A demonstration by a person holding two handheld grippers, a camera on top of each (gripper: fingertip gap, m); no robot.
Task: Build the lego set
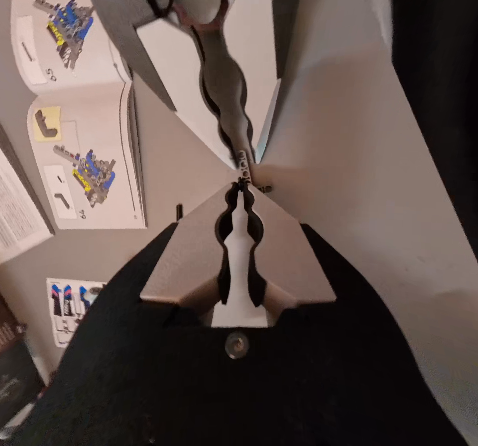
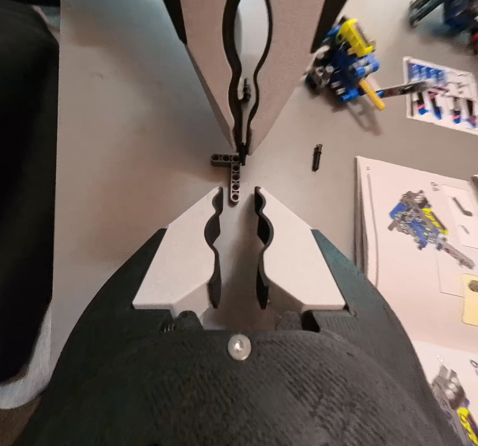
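Pinching a black pin [image 2: 243,152] at the corner of the grey L-beam [image 2: 234,177], the left gripper [image 1: 240,184] is clenched. Right gripper [image 2: 238,190] is hanging released, straddling the beam's end. Blue-yellow assembly [image 2: 344,68] is sitting far right, only partly built; much remains.

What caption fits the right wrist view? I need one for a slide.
Right gripper open around a grey L-shaped beam; opposite, left gripper pinches a black pin at its corner.

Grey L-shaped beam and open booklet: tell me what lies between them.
A loose black pin, touching neither beam nor booklet, in the right wrist view.
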